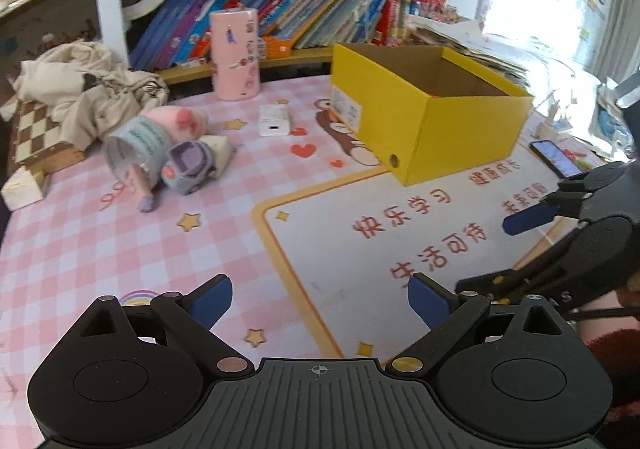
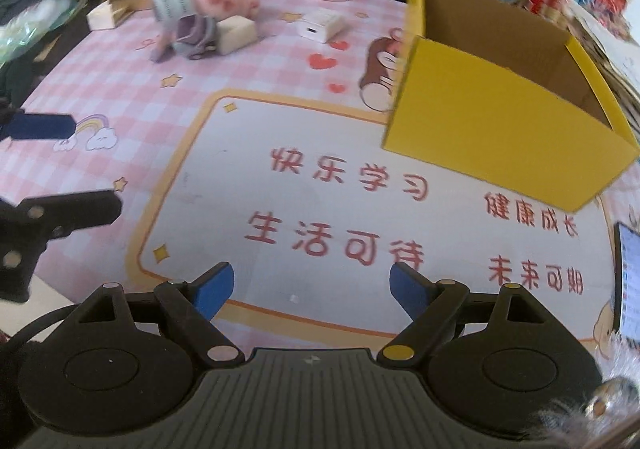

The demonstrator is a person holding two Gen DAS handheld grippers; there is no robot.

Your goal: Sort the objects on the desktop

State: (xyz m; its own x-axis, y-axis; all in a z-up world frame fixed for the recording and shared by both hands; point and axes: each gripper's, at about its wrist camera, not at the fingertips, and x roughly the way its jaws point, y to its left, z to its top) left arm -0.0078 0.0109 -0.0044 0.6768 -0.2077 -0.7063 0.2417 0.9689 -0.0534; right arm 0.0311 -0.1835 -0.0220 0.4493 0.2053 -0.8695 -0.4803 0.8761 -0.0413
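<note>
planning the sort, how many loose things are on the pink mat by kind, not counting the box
pink cylinder tin: 1
white charger: 1
tipped-over cup: 1
purple toy car: 1
pink plush: 1
cream block: 1
phone: 1
total: 7

The tabletop [image 1: 80, 241] is covered in a pink-and-white check with yellow stars, red hearts and a small rainbow; its white panel with red Chinese characters has a yellow border. The cardboard box [image 1: 460, 129] is bright yellow outside and plain brown inside. The cylinder [image 1: 235, 53] is pale pink with small cartoon prints. The charger [image 1: 274, 120] is white. The toy car [image 1: 188, 169] is grey and lilac. The chessboard [image 1: 34, 133] is brown-and-cream checkered. Both the left claw [image 1: 320, 299] and the right claw [image 2: 312, 287] are black with blue pads.
</note>
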